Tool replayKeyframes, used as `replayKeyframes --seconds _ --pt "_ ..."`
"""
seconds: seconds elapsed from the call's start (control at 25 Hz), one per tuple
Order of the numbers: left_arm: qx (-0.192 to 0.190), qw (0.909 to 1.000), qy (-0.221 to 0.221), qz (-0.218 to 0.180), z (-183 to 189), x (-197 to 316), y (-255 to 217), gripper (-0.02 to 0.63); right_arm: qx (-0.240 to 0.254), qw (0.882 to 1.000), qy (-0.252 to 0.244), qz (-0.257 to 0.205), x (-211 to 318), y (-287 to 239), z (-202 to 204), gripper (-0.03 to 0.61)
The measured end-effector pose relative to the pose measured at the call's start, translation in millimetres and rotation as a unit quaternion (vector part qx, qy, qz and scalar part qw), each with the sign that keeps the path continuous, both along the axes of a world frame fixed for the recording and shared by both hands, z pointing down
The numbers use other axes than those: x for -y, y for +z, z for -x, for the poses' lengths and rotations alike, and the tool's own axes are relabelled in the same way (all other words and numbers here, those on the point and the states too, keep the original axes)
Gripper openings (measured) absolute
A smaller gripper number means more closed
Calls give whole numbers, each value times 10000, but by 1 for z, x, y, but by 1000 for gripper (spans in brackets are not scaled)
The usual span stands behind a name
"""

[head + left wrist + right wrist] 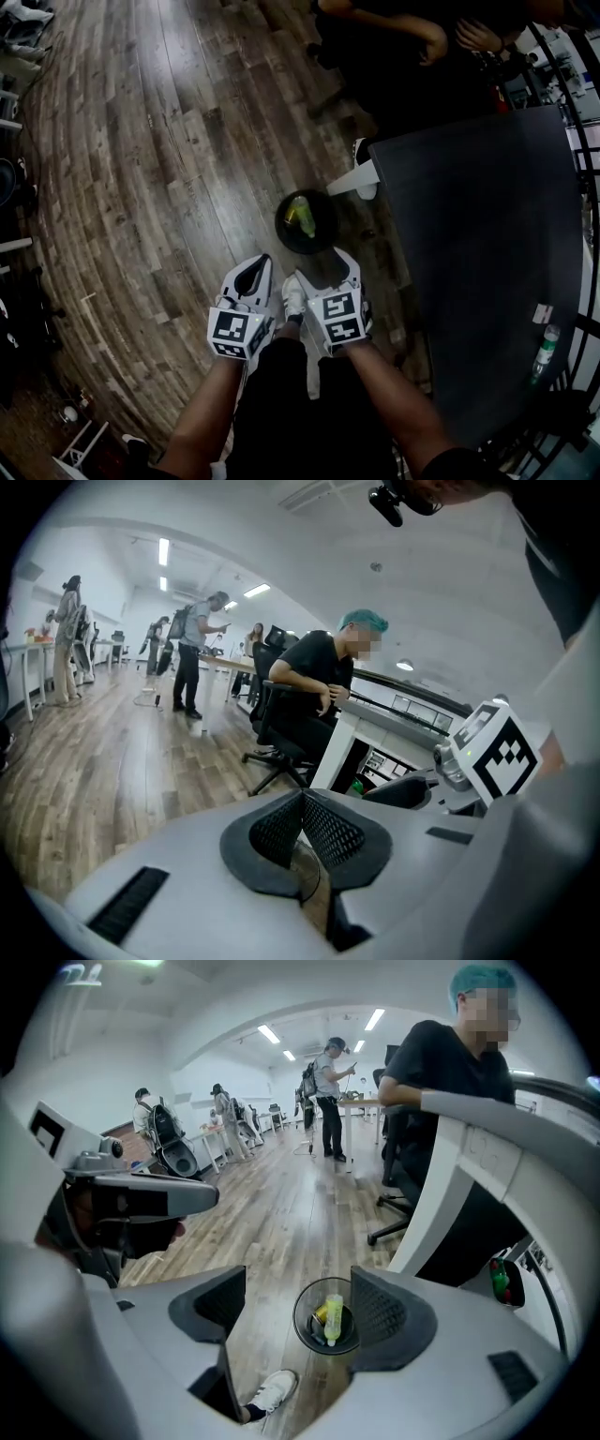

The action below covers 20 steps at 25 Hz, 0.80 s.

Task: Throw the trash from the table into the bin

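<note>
**A:** Head view: left tool [255, 274] and right tool [323, 270] hover above the bin [284, 231] on the floor beside the bench [478, 262]. A yellow-green bottle [302, 217] lies inside the bin.

**B:** Left gripper view: jaws pressed together, empty.

**A:** Right gripper view: jaws spread wide, gripping nothing. The bin's other contents are too dim to make out.

Floor: brown wooden floor [169, 141] of worn, patchy planks.
Table: dark-topped table [487, 253] on white legs.
Seating: black office chair [281, 745] on castors beside it.
Far end: desks [208, 1147] along the side.
Walls: white wall [103, 592].
Light: ceiling strip lights [164, 552], lit.
</note>
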<state>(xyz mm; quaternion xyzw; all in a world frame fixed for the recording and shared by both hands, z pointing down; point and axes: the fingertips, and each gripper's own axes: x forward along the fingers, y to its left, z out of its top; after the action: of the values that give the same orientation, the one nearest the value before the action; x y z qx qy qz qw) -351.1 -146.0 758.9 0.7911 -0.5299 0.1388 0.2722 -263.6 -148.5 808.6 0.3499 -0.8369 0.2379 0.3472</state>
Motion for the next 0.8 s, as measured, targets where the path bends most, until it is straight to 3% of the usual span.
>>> replayKeyframes --seconds 0.12,0.56,0.8 --pt "32 9999 76 -142 -4 3 -19 20 179 9993 116 -305 7 -30 0 355" --pt "121 9966 324 -743 -19 1 -103 20 674 9854 477 -1486 8 -151 -1 52" --pt "-135 9924 679 -1012 -45 2 -145 20 1018 9653 782 -2274 -5 -212 -26 25"
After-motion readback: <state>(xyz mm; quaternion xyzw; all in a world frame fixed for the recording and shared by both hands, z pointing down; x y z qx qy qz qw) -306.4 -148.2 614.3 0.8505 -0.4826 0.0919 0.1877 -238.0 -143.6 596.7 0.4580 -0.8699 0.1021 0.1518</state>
